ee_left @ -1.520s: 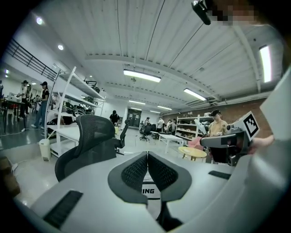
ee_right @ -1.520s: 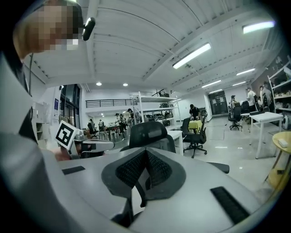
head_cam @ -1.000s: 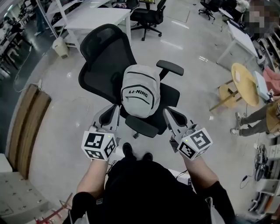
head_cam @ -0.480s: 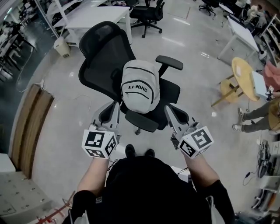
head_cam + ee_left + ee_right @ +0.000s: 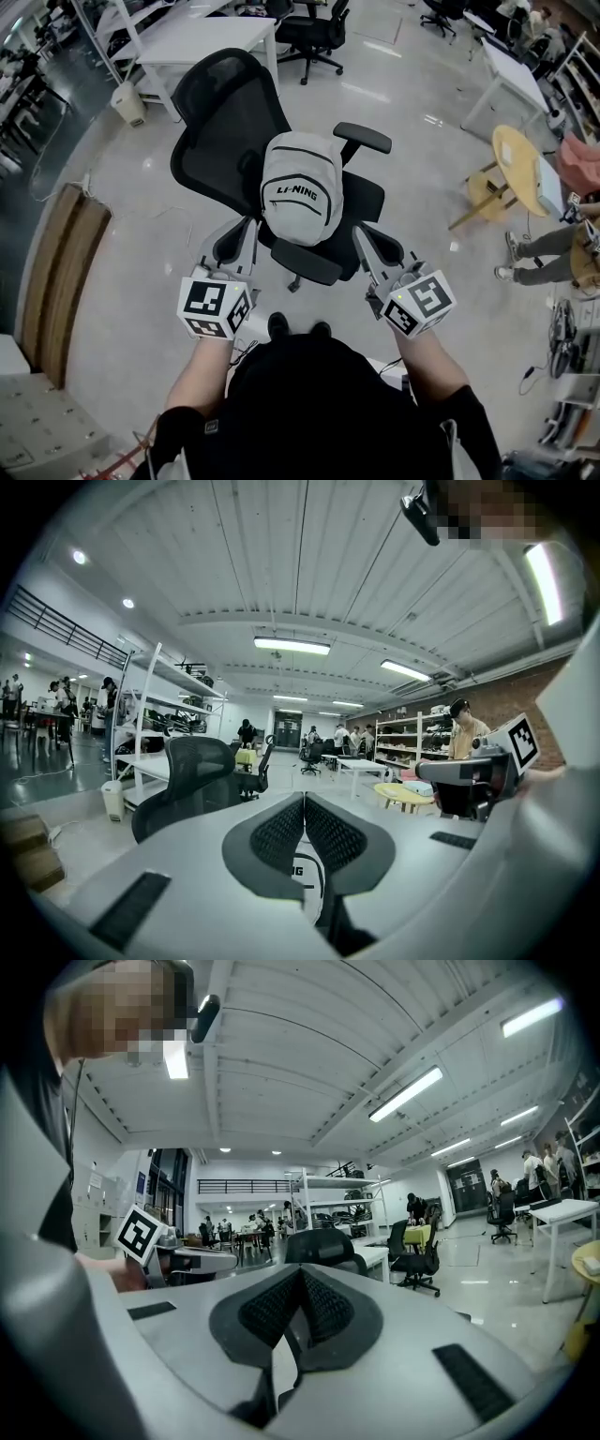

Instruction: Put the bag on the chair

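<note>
Shiny floor (image 5: 131,234), white table (image 5: 202,37) behind: bag (image 5: 302,192) sits on chair (image 5: 225,112); left tool (image 5: 250,227) and right tool (image 5: 360,236) near it, pressed together

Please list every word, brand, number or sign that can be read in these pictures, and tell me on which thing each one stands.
"LI-NING": in dark letters on the grey backpack on the black office chair, head view.
"G": the end of that same print, left gripper view.
Marker cubes: black-and-white square patterns, no words.
Anything else in the room is too small to read.
</note>
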`<move>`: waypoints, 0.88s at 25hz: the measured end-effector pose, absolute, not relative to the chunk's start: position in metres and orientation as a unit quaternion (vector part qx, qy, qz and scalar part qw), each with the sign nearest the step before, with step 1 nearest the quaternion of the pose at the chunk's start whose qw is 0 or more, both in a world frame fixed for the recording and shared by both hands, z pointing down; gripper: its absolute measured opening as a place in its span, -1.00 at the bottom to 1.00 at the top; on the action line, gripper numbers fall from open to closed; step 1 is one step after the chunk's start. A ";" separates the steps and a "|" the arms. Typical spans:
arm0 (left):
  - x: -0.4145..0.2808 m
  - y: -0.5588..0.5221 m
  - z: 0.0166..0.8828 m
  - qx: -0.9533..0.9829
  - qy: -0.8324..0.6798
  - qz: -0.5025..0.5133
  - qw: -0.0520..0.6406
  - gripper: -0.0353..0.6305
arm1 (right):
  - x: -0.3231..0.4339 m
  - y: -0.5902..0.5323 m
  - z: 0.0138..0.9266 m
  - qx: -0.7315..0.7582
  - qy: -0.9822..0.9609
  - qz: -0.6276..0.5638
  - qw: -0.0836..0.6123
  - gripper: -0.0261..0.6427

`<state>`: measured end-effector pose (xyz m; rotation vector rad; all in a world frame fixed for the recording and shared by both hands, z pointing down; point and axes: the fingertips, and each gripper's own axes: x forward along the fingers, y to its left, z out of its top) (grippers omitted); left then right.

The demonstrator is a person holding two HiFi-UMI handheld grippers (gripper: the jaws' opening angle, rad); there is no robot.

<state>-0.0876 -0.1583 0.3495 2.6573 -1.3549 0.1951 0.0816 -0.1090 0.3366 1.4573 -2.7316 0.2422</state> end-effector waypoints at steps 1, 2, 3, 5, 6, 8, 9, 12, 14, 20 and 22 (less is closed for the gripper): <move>-0.088 -0.159 0.350 0.886 -0.452 0.066 0.077 -0.84 | 0.082 -0.110 0.337 0.470 -0.879 0.078 0.018 -0.84; -0.089 -0.160 0.351 0.886 -0.452 0.066 0.078 -0.84 | 0.082 -0.111 0.338 0.471 -0.878 0.079 0.019 -0.84; -0.090 -0.160 0.352 0.886 -0.452 0.067 0.078 -0.84 | 0.082 -0.111 0.338 0.472 -0.878 0.081 0.019 -0.84; -0.090 -0.160 0.353 0.886 -0.452 0.067 0.080 -0.84 | 0.082 -0.112 0.341 0.473 -0.877 0.083 0.022 -0.84; -0.091 -0.160 0.354 0.886 -0.452 0.067 0.080 -0.84 | 0.083 -0.112 0.342 0.474 -0.876 0.084 0.022 -0.84; -0.092 -0.161 0.357 0.885 -0.452 0.068 0.082 -0.84 | 0.083 -0.113 0.343 0.475 -0.875 0.086 0.022 -0.84; -0.094 -0.161 0.358 0.885 -0.453 0.069 0.083 -0.84 | 0.083 -0.114 0.344 0.476 -0.875 0.087 0.022 -0.84; -0.099 -0.161 0.363 0.882 -0.457 0.070 0.089 -0.84 | 0.082 -0.114 0.346 0.475 -0.875 0.090 0.026 -0.84; -0.103 -0.162 0.365 0.880 -0.460 0.071 0.094 -0.84 | 0.080 -0.115 0.348 0.474 -0.875 0.093 0.029 -0.84; -0.109 -0.164 0.371 0.879 -0.462 0.072 0.097 -0.84 | 0.079 -0.117 0.354 0.475 -0.874 0.098 0.034 -0.84; -0.110 -0.164 0.371 0.879 -0.462 0.072 0.097 -0.84 | 0.078 -0.117 0.356 0.474 -0.874 0.098 0.036 -0.84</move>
